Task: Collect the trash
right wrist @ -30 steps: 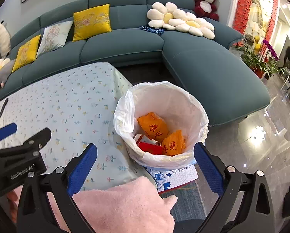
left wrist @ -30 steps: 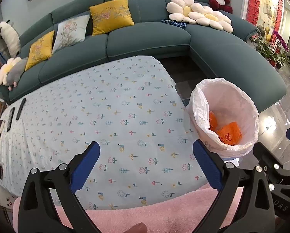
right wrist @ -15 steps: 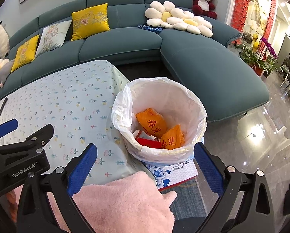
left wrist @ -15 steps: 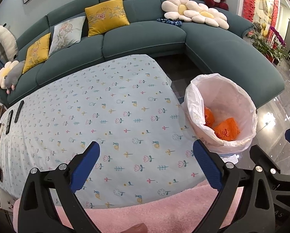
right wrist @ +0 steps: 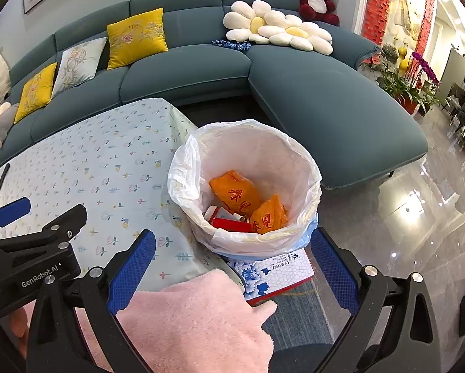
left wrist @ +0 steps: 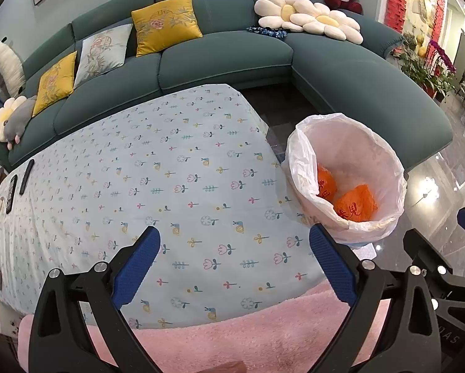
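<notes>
Both tongs are spread wide and hold nothing: the left gripper (left wrist: 234, 265) hangs over the flowered tablecloth (left wrist: 170, 186) at the bottom of its frame, and the right gripper (right wrist: 232, 259) sits just below the trash bin (right wrist: 248, 186) at centre frame. Inside the white liner lie two orange packets (right wrist: 235, 192) and a red-and-white carton (right wrist: 229, 222), so the collected trash is in the bin, which stands just beside the table's right edge, partly on a blue-patterned box (right wrist: 276, 270). No loose litter shows on the cloth; only dark remotes (left wrist: 25, 177) lie at the far left edge. The step in hand looks like a final check, so judging it well means scanning the table for anything missed and keeping the fingers away from the thin liner. Against the earlier frames, the bin sits slightly lower and nearer in the right view, and the sofa (left wrist: 217, 62) looms a little larger in the left one; nothing in the bin has shifted.
</notes>
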`<state>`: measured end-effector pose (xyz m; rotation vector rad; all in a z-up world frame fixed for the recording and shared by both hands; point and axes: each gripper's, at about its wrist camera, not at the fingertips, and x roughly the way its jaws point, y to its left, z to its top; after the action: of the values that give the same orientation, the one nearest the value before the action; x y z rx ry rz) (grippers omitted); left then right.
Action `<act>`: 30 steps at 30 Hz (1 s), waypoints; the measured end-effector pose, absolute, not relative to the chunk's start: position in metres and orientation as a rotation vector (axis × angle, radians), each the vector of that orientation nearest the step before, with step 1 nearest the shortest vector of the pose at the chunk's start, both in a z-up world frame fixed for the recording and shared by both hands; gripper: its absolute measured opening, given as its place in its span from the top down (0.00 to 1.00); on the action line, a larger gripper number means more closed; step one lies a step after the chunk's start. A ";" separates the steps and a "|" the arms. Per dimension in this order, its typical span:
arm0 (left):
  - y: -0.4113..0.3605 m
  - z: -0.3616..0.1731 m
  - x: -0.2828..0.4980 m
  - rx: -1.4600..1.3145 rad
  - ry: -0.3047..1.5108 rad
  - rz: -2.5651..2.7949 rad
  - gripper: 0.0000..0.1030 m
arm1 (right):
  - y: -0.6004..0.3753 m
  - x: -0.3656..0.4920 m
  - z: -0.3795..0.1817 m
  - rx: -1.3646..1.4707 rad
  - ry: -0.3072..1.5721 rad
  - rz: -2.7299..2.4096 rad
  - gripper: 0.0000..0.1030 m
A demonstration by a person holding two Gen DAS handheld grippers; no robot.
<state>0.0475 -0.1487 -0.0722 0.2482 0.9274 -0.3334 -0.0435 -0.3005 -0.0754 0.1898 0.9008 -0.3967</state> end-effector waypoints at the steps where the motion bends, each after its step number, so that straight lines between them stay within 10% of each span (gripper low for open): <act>1: -0.149 -0.072 0.047 0.246 0.928 -0.333 0.10 | -0.302 -0.044 -0.075 0.187 0.899 -0.397 0.07; 30: -0.155 -0.072 0.045 0.253 0.928 -0.323 0.11 | -0.304 -0.043 -0.075 0.184 0.904 -0.398 0.07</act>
<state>0.0453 -0.1552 -0.0723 0.2530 0.9276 -0.3233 -0.0431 -0.3043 -0.0752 0.1844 0.9037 -0.3978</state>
